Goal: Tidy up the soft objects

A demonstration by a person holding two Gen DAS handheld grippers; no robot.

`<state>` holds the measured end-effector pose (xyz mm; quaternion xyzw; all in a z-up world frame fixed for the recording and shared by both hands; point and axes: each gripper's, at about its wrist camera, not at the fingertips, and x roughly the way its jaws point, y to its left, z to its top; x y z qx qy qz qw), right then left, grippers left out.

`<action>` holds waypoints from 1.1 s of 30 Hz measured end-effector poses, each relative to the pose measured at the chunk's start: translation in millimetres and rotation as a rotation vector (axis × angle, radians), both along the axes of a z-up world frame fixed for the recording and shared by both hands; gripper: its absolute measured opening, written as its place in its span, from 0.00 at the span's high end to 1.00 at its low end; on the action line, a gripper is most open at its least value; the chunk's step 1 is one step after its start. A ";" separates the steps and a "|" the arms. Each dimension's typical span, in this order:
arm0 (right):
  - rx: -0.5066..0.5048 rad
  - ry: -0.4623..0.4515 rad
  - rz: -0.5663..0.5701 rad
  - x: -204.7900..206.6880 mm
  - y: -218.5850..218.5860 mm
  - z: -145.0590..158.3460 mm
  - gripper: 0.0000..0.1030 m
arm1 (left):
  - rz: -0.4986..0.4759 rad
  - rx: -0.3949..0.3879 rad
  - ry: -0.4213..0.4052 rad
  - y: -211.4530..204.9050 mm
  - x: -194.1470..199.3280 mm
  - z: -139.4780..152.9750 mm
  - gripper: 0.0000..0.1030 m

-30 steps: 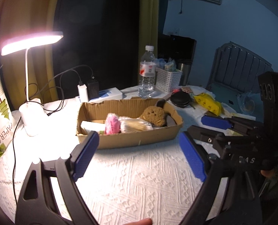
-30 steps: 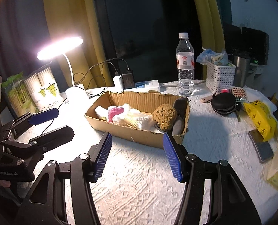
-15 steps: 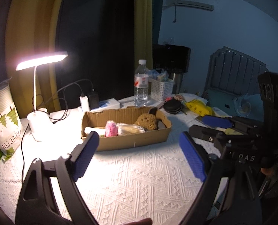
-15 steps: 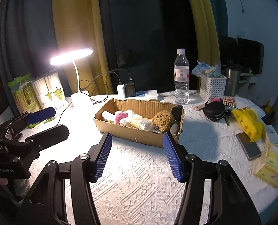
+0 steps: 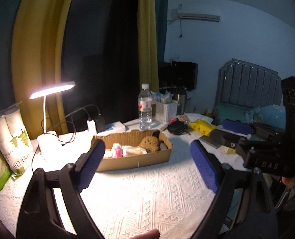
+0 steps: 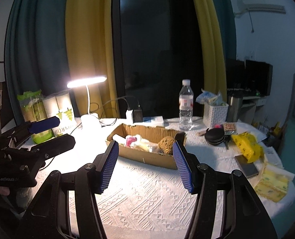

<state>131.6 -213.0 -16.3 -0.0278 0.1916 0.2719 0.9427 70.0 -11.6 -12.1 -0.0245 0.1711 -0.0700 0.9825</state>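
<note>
Both grippers have drawn back and up from the shallow brown cardboard box (image 5: 134,155) on the white textured table (image 5: 147,195). The left gripper (image 5: 147,164) and right gripper (image 6: 146,164) both have wide, empty jaws. The brown round sponge (image 6: 166,144) and pink soft piece (image 5: 117,151) lie inside the box, so the sorting seems finished.

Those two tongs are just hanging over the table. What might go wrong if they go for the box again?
Reaching into the box, the tongs might snag its ragged cardboard rim and drag it. A wide swing could hook the lamp cable or topple the bottle behind the box. Both left tongs and right tongs are open, holding nothing.
</note>
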 end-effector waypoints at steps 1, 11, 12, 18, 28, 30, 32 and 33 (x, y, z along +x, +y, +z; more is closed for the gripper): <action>0.002 -0.009 -0.003 -3.3 -1.7 3.0 0.42 | 0.004 -0.002 -0.007 0.2 -1.8 2.5 0.14; 0.041 -0.097 -0.045 -31.2 -20.3 33.2 0.36 | 0.080 0.035 -0.068 -0.9 -23.4 30.8 0.03; 0.044 -0.104 -0.047 -33.9 -21.6 35.6 0.36 | 0.098 0.044 -0.075 -0.2 -25.1 33.5 0.03; 0.051 -0.124 -0.055 -42.7 -26.6 43.6 0.36 | 0.119 0.044 -0.106 2.5 -33.6 43.5 0.02; 0.049 -0.129 -0.056 -45.3 -27.8 45.4 0.36 | 0.103 0.049 -0.116 -2.4 -37.5 48.3 0.02; 0.047 -0.128 -0.055 -46.1 -27.1 46.1 0.36 | 0.104 0.047 -0.118 -2.4 -37.9 48.3 0.02; 0.046 -0.128 -0.053 -46.5 -26.3 46.0 0.36 | 0.105 0.046 -0.120 -2.8 -38.7 48.9 0.02; 0.045 -0.127 -0.053 -46.6 -25.9 45.8 0.36 | 0.105 0.044 -0.120 -2.8 -38.6 49.0 0.02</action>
